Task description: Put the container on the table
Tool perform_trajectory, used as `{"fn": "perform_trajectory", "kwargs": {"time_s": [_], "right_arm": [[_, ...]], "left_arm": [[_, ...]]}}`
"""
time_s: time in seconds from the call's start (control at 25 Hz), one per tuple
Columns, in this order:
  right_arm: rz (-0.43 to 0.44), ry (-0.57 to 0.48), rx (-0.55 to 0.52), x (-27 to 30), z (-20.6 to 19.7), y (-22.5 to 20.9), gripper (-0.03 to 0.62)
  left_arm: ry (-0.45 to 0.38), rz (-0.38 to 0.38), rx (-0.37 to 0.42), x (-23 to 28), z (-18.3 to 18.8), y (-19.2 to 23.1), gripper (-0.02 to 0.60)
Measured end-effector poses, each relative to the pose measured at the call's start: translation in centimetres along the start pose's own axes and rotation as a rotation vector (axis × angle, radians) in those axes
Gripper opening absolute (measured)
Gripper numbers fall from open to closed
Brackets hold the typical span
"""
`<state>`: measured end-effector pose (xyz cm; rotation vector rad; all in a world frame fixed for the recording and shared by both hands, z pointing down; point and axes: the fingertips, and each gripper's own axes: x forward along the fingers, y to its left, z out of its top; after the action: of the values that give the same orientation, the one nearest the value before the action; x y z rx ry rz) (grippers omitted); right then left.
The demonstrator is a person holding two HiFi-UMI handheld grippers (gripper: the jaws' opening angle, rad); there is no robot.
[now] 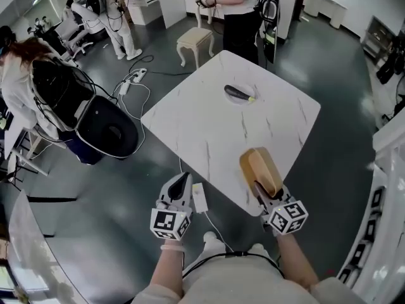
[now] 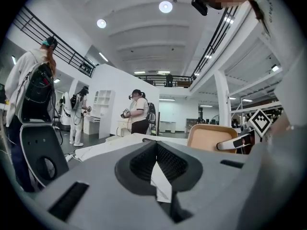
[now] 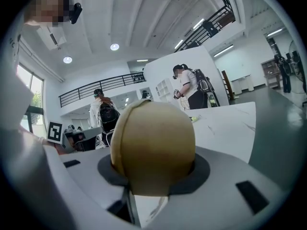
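Note:
A tan, rounded container (image 1: 261,170) is held on its side over the near corner of the white marble table (image 1: 190,125). My right gripper (image 1: 263,194) is shut on it. In the right gripper view the container (image 3: 153,147) fills the space between the jaws and hides their tips, with the table top (image 3: 230,123) behind it. My left gripper (image 1: 182,181) hangs beside the table's near left edge, over the floor. Its black pads meet at the tips with nothing between them (image 2: 156,150). From the left gripper view the container (image 2: 211,138) shows at the right.
A dark aubergine lies on a white plate (image 1: 239,94) at the far side of the table. A black round seat (image 1: 107,128), cables with a power strip (image 1: 133,78) and a white stool (image 1: 194,40) are on the floor. Several people stand around, one just beyond the table (image 1: 240,11).

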<state>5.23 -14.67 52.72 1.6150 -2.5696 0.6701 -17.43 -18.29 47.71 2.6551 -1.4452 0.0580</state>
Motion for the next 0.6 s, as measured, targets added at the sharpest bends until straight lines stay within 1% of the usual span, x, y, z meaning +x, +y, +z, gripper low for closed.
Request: {"fn": "perform_trajectory", "kwargs": {"time_s": [0.2,0.32,0.44,0.6], "right_arm": [[-0.019,-0.008,0.033,1.4,-0.1,0.9,0.181],[-0.031,0.007,0.054,2.0,-0.1,1.0,0.181],[-0.044,0.01,0.096,2.7,-0.2,0.2,0.181],[-0.032,0.041,0.15,5.1,-0.4,-0.9,0.183]], "left_arm": [[0.01,-0.053,0.002,1.0,-0.4,1.4,0.003],[0.015,-0.057,-0.01,1.5,-0.7,2.1,0.003],[0.022,-0.063,-0.02,2.1,-1.3,2.3,0.003],[0.031,-0.046,-0.02,3.4,-1.5,3.0,0.003]]}}
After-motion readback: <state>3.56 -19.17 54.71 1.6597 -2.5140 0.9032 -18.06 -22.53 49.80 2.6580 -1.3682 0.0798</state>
